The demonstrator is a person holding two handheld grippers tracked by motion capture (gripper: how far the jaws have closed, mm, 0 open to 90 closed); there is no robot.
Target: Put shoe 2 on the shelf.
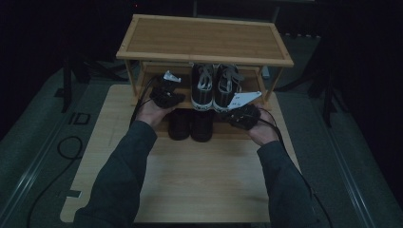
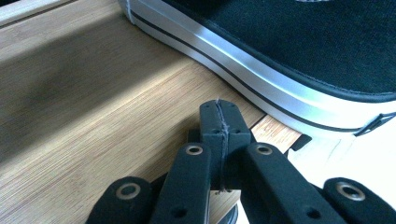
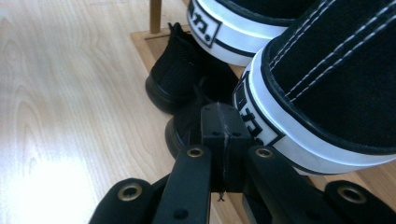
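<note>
Landmark: bamboo shoe rack [image 1: 204,40], three levels, standing at the far edge of the light wooden table [image 1: 199,185]. Its top shelf is bare in the high view. On the middle shelf sits the pair of black-and-white sneakers [image 1: 215,85], side by side, heels toward the person, rubber soles near the shelf's front edge; both look fully seated on the slats. On the bottom level, directly under them, the pair of plain black shoes [image 1: 191,125] stands with heels poking out over the rack's front. Judgement: the shelving work looks nearly or wholly done, since both pairs are on the rack and no shoe lies loose on the table; what may remain is a nudge to square the sneakers. Left gripper [image 2: 219,105]: jaws pressed together, nothing between them, tip over the middle shelf just beside the left sneaker's white sidewall, not touching as far as I can tell. Right gripper [image 3: 219,109]: jaws likewise together and empty, tip just beside the right sneaker's heel at the shelf's front; contact uncertain. Both hands flank the sneakers at the rack's front.
</note>
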